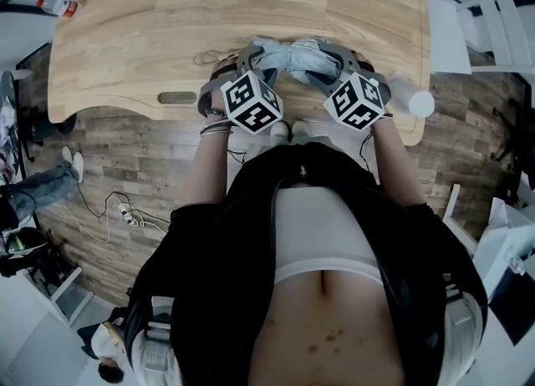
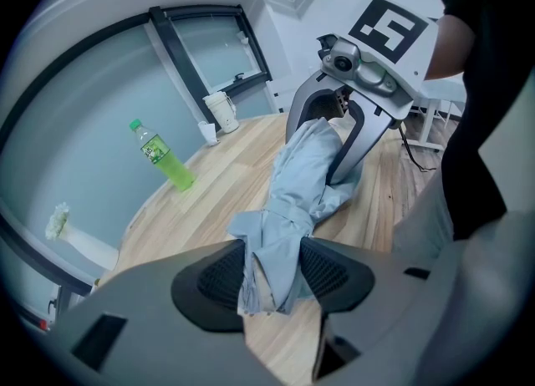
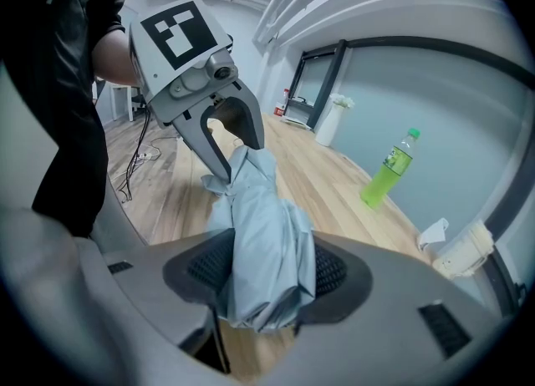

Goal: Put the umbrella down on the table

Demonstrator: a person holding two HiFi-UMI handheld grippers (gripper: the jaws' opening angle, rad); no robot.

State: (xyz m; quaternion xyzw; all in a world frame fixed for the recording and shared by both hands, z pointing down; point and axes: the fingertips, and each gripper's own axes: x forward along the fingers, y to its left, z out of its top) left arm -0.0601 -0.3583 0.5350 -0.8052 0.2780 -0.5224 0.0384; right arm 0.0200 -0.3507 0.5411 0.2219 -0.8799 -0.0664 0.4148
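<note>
We clench our left hand-held gripper (image 2: 272, 276) and right hand-held gripper (image 3: 263, 274) on opposite ends of the folded pale-blue umbrella (image 1: 292, 57), over the bench's (image 1: 209, 8) near edge

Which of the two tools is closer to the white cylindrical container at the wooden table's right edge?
Right. The right tool, gripping the folded pale-blue umbrella, sits just beside the white cylindrical container; the left tool grips the umbrella's other end, farther away.
</note>
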